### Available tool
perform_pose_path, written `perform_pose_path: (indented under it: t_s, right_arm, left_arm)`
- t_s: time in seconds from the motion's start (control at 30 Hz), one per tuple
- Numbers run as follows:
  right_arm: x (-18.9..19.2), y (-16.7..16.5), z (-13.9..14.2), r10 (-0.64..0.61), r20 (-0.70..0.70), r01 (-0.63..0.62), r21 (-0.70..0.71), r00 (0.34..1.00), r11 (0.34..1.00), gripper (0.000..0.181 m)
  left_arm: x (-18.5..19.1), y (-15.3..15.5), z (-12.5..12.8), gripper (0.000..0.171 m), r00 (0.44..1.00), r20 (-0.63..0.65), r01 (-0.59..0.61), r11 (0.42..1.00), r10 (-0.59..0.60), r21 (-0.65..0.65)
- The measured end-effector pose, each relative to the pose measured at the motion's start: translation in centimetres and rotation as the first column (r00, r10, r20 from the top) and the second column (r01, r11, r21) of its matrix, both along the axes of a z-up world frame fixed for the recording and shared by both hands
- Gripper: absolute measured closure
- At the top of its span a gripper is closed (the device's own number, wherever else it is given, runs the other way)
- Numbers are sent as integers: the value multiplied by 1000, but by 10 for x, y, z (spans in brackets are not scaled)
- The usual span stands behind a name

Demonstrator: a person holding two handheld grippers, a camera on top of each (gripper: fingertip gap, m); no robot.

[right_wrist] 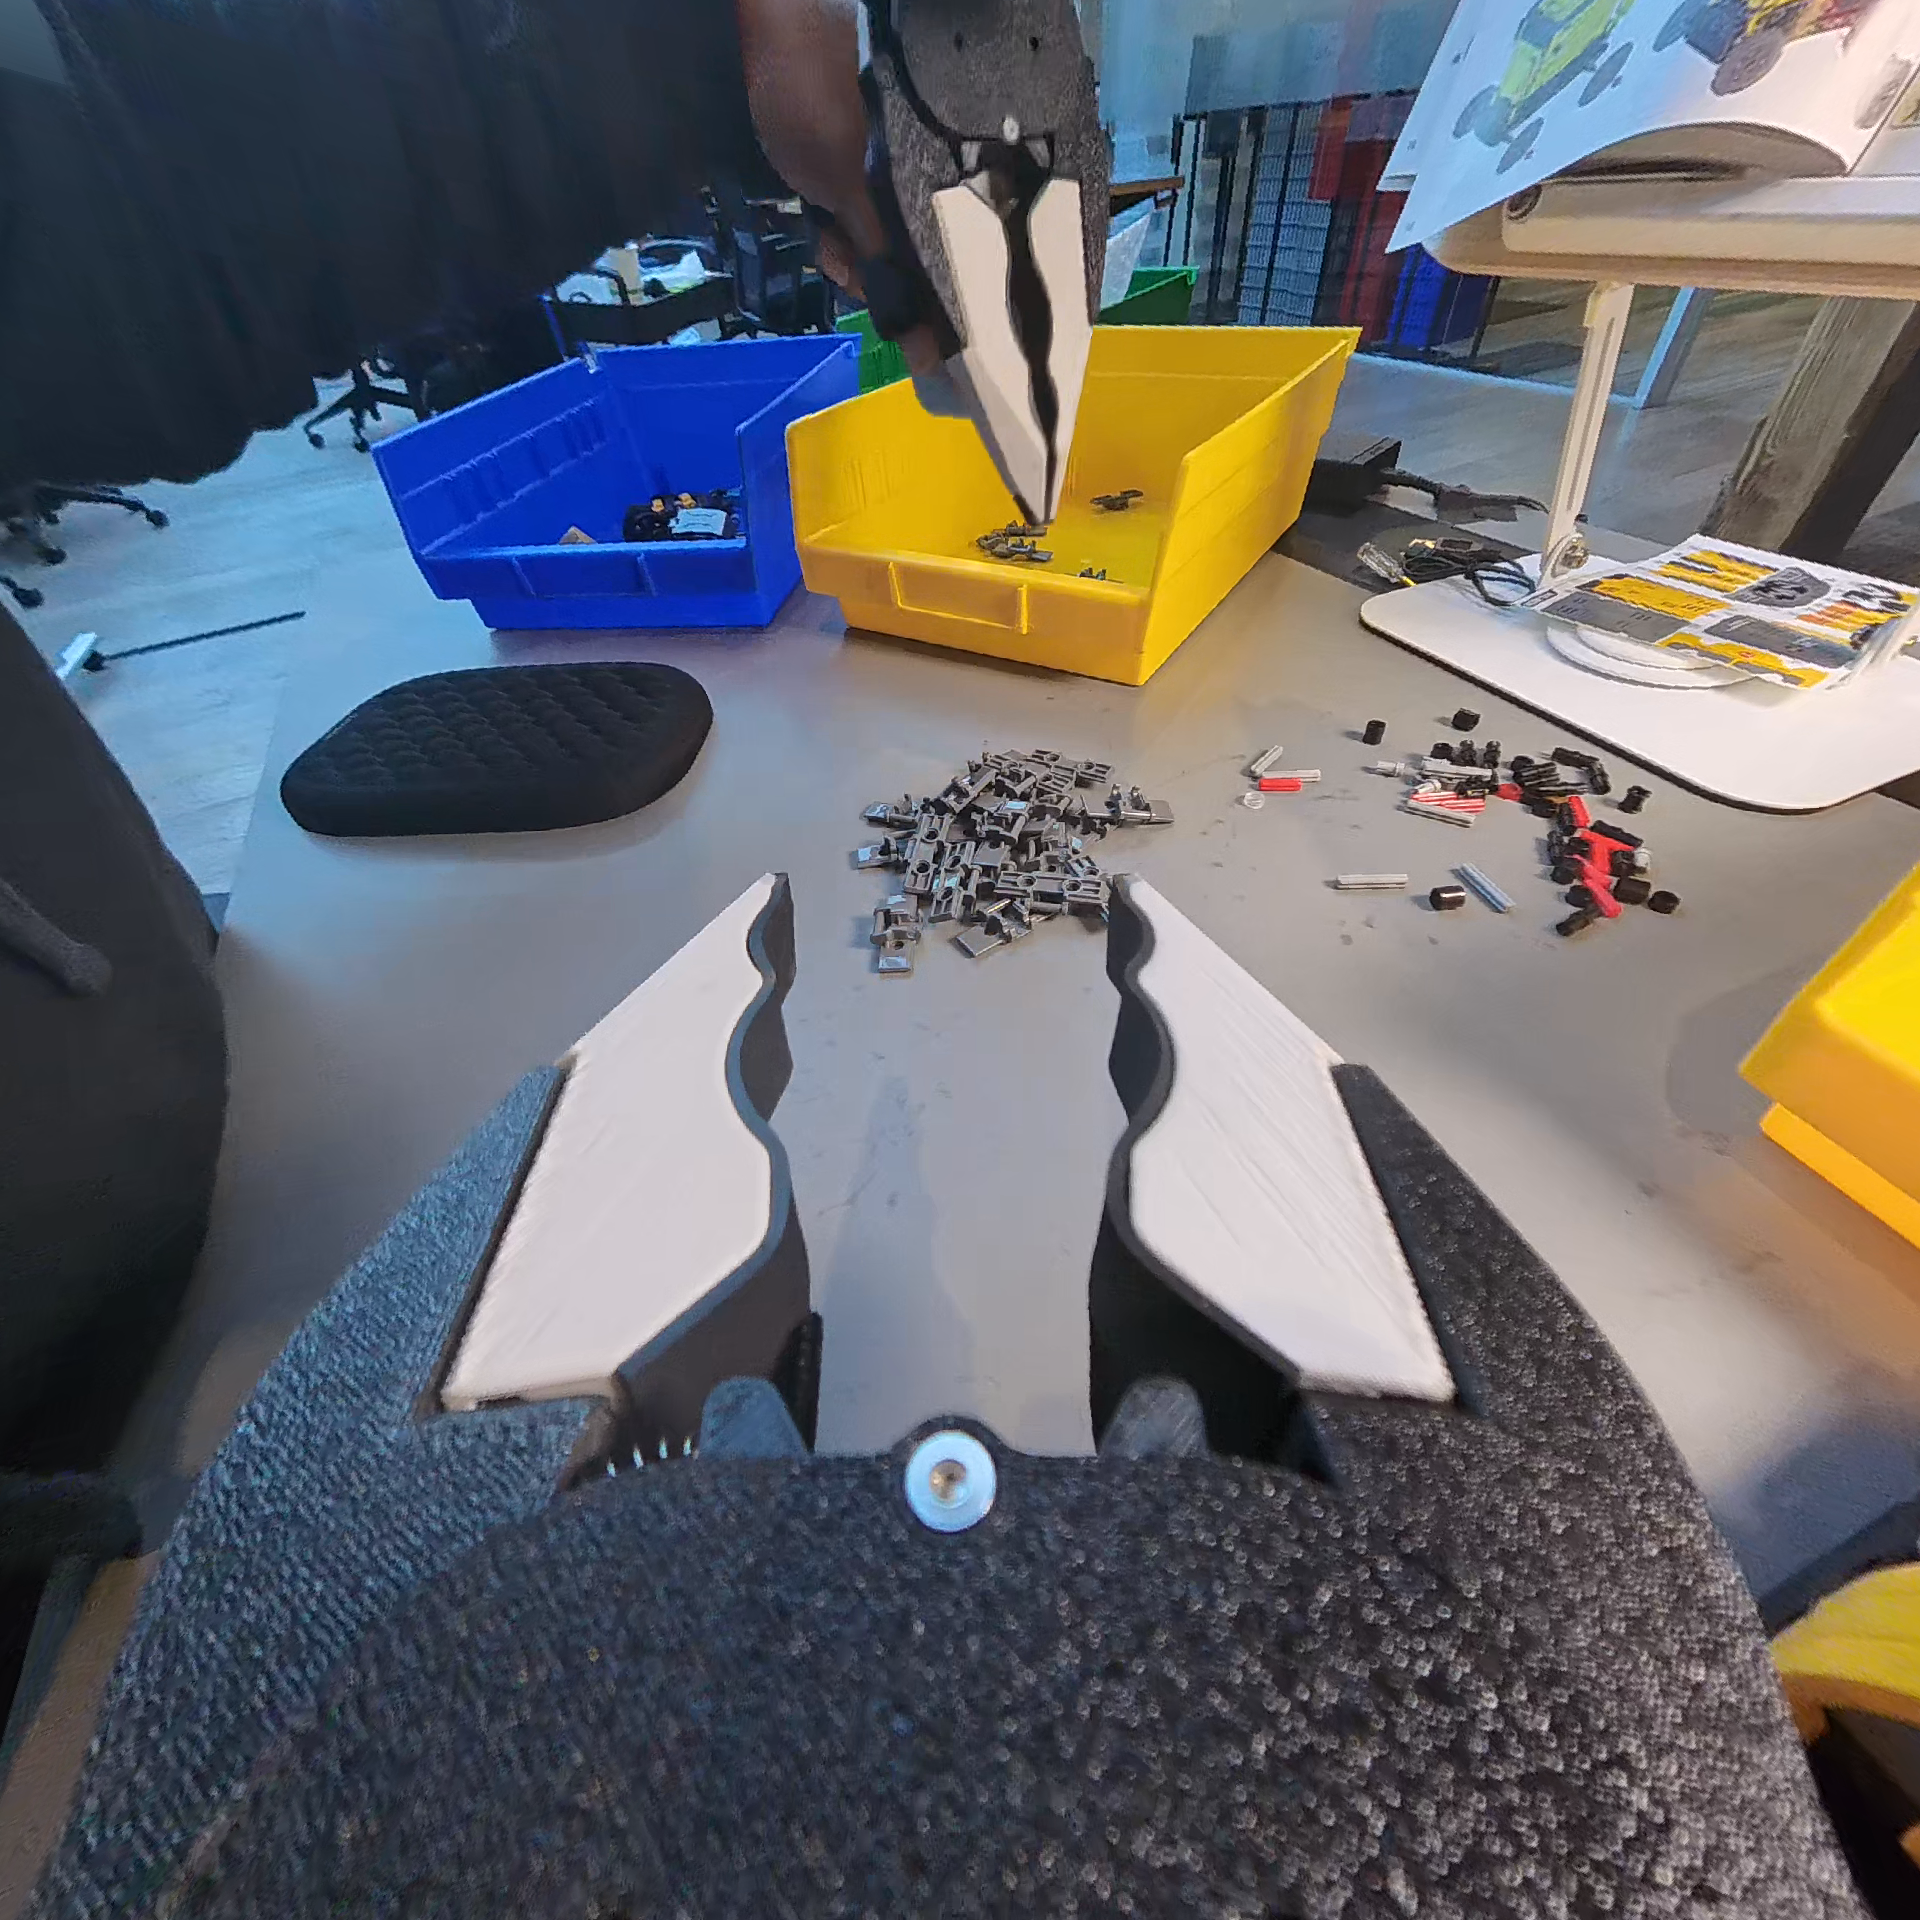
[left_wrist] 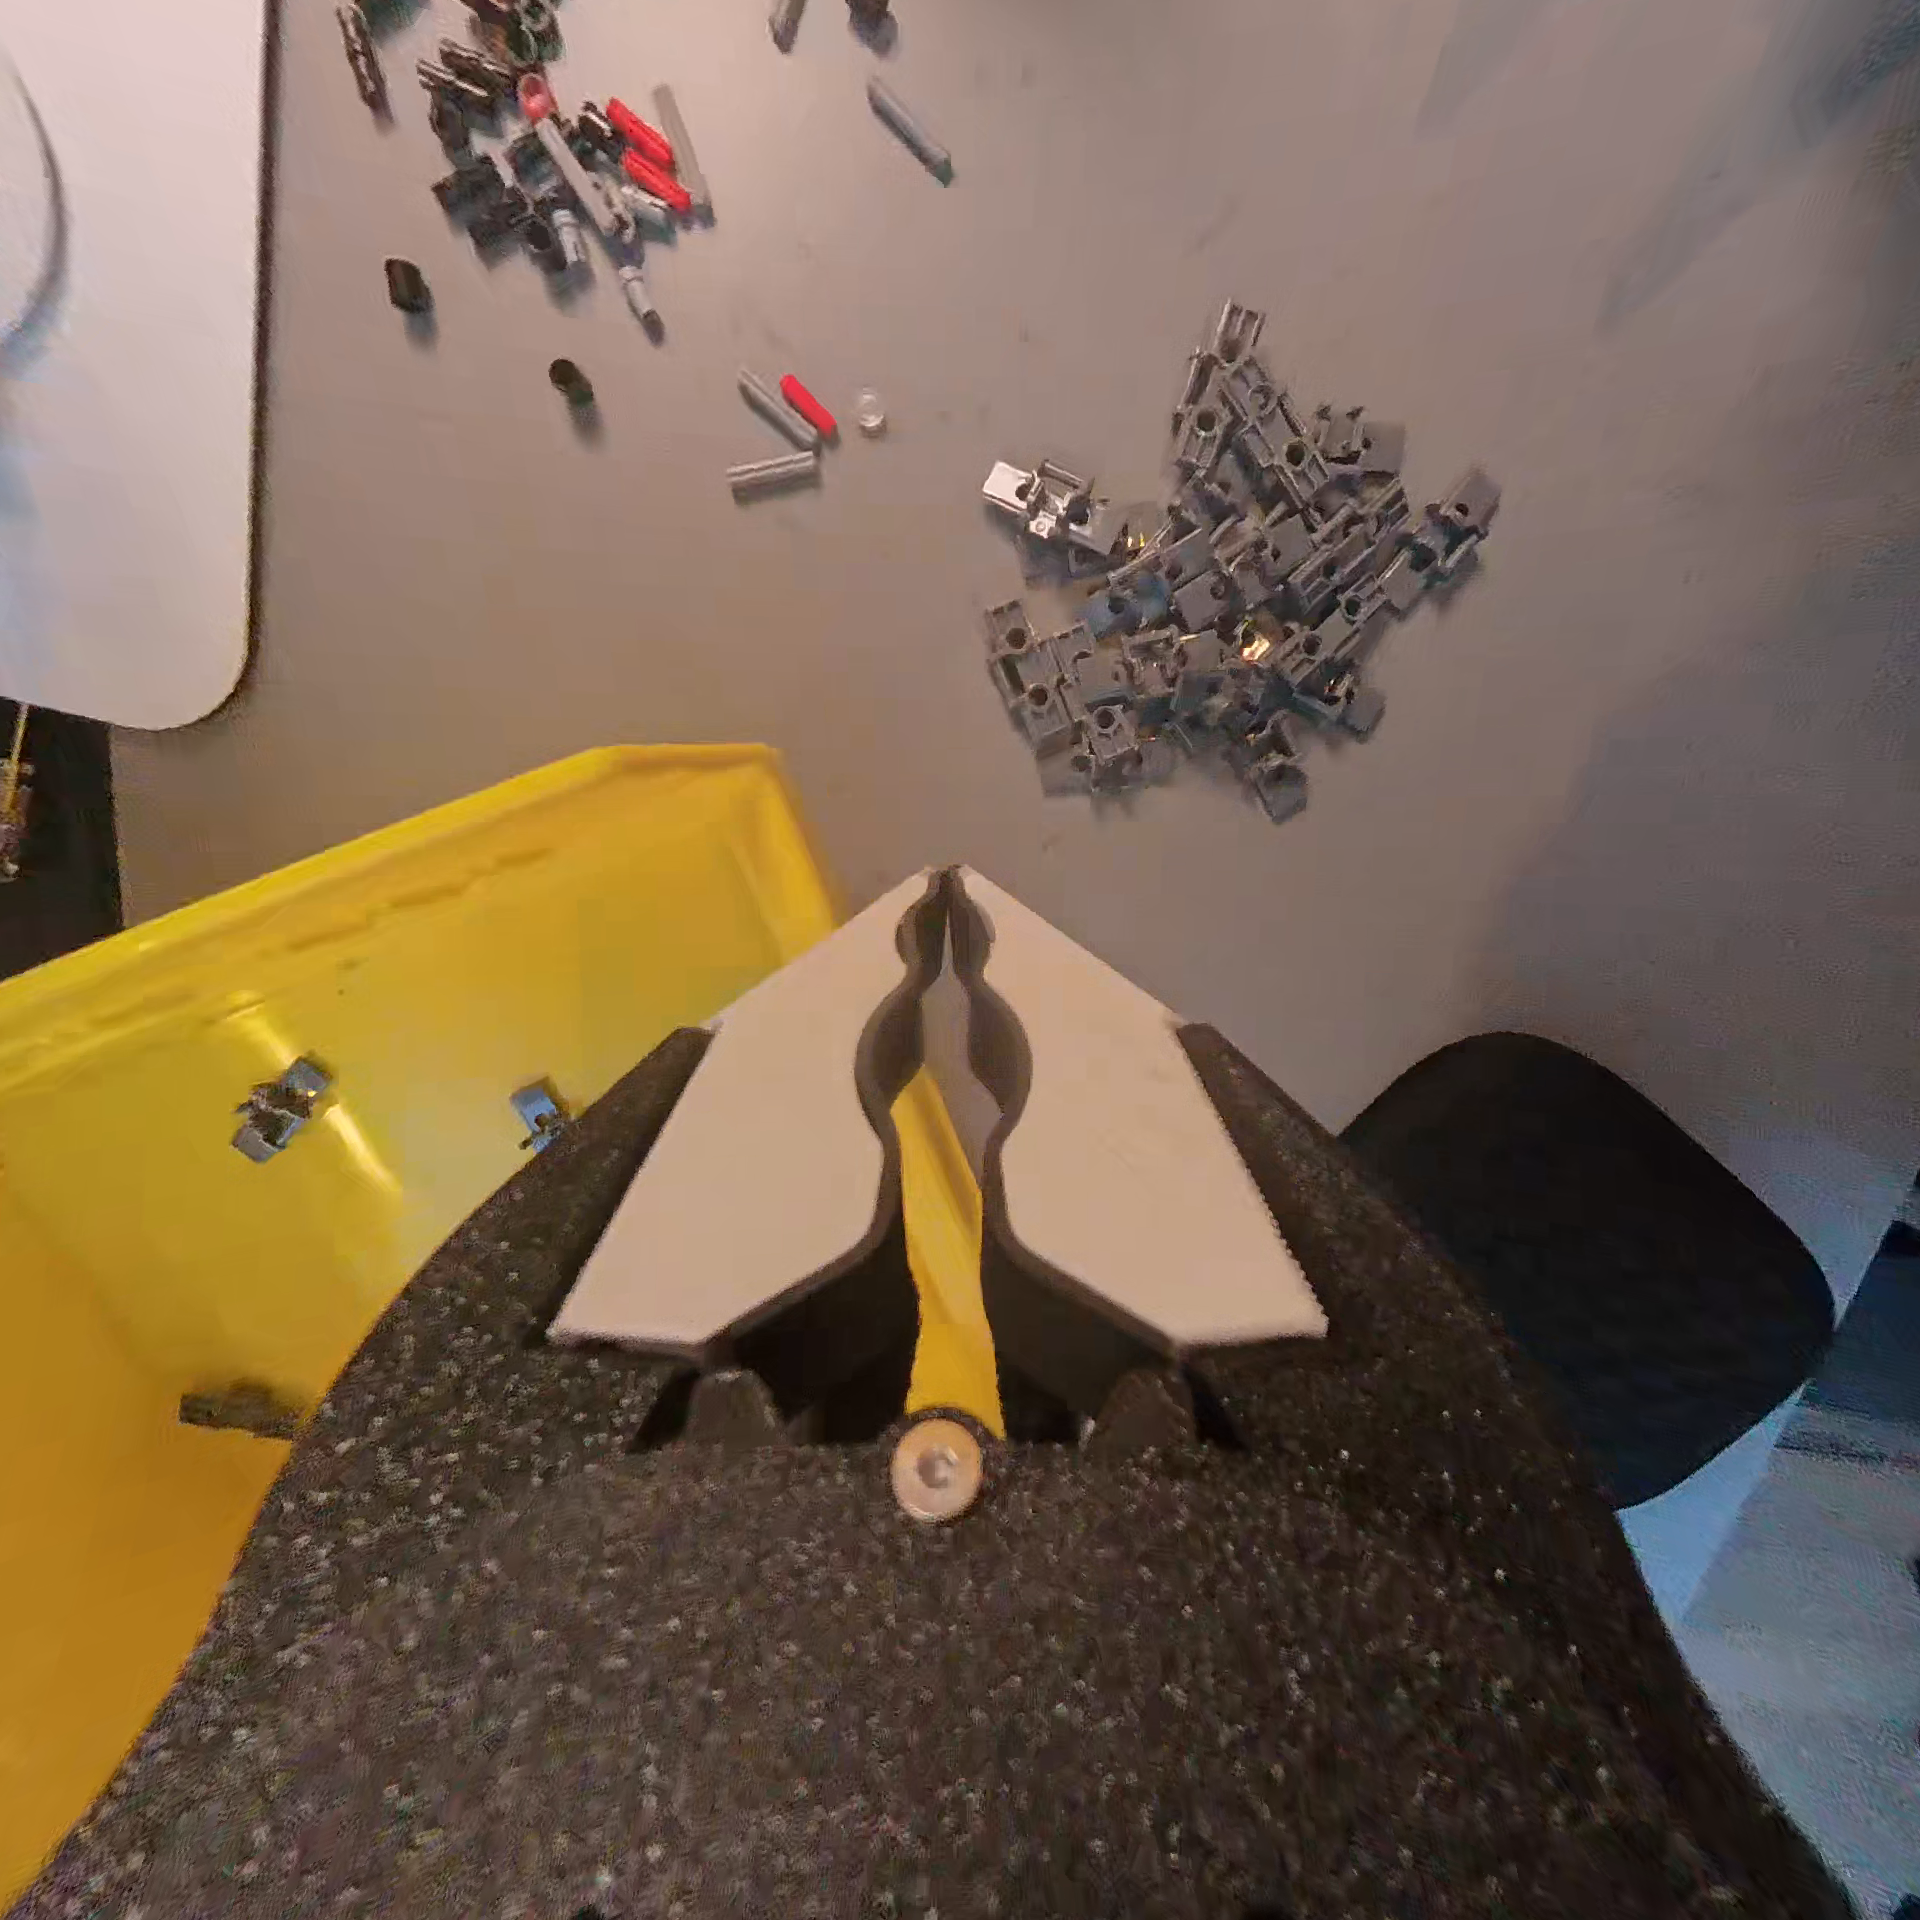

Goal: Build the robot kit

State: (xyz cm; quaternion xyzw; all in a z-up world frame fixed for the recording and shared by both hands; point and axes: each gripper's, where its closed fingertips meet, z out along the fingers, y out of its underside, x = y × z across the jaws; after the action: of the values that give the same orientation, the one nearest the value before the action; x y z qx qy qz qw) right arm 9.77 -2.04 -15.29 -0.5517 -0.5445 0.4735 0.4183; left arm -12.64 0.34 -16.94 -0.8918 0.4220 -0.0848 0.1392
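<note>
My left gripper [left_wrist: 948, 873] is shut, its two tips touching, and hangs over the near corner of a yellow bin [left_wrist: 665, 769]. The bin holds a few small grey pieces [left_wrist: 281, 1107]. The right wrist view shows this gripper [right_wrist: 1039, 509] pointing down into the yellow bin [right_wrist: 987, 623], just above the grey pieces [right_wrist: 1013, 540] there. My right gripper [right_wrist: 951, 883] is open and empty, low over the grey table. Just beyond its fingertips lies a pile of small grey plastic pieces [right_wrist: 997, 842], which also shows in the left wrist view [left_wrist: 1226, 582].
A blue bin [right_wrist: 603, 582] stands left of the yellow one. A black cushion pad [right_wrist: 499, 743] lies at the left. Black, red and grey small pieces [right_wrist: 1558, 821] are scattered at the right, near a white stand base [right_wrist: 1507, 675] with printed sheets. Another yellow bin [right_wrist: 1849, 1070] sits at the right edge. One gripper's finger ends stand about 25 cm off the other's.
</note>
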Motion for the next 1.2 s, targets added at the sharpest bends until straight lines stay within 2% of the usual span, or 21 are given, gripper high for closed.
perform_pose_path:
  t_s: [0.07,0.1,0.13,0.23,0.3,0.47,0.53,0.67,0.77,0.83,0.93,1.0,1.1,1.2]
  right_arm:
    - [1,0,1,-6,-5,6,5,1000,1000,120]
    - [1,1,2,-9,-8,9,6,1000,1000,120]
    - [1,1,2,-10,-12,11,8,1000,1000,120]
    - [2,1,4,-11,-22,12,8,1000,1000,120]
    - [2,1,4,-9,-25,9,7,1000,1000,120]
    - [2,0,4,-5,-22,5,12,1000,1000,120]
    - [2,0,4,-5,-23,6,12,1000,1000,120]
    - [2,0,4,-6,-22,7,12,1000,1000,120]
    - [2,0,4,-6,-20,6,15,1000,1000,120]
    - [2,-1,4,-5,-22,6,17,1000,1000,120]
    - [1,-1,3,-1,-16,2,11,1000,1000,121]
    - [1,-1,2,3,-11,-3,9,1000,1000,121]
    - [1,-2,2,4,-7,-4,15,1000,1000,121]
    - [2,0,3,-7,-18,7,18,1000,1000,121]
  left_arm:
    - [0,2,-11,171,995,-87,45,999,-44,10]
    - [-6,7,-14,171,993,-117,31,999,-29,19]
    - [-19,15,-16,171,989,-144,-5,999,10,32]
    - [-65,28,-21,153,972,-179,-154,988,153,5]
    - [-96,35,-28,150,950,-194,-246,969,244,15]
    - [-145,28,-64,138,897,-261,-386,920,357,-64]
    - [-156,26,-74,141,881,-292,-409,910,372,-73]
    - [-155,26,-79,162,891,-262,-408,907,371,-103]
    - [-146,17,-75,162,910,-260,-364,923,323,-127]
    - [-129,15,-56,162,932,-218,-315,944,289,-96]
    - [-71,10,-15,162,980,-78,-189,981,186,-39]
    - [-26,1,0,162,997,-22,-73,997,72,-21]
    - [29,-11,-14,162,997,-15,76,997,-76,-35]
    - [58,-13,-38,162,989,-9,146,987,-147,-69]
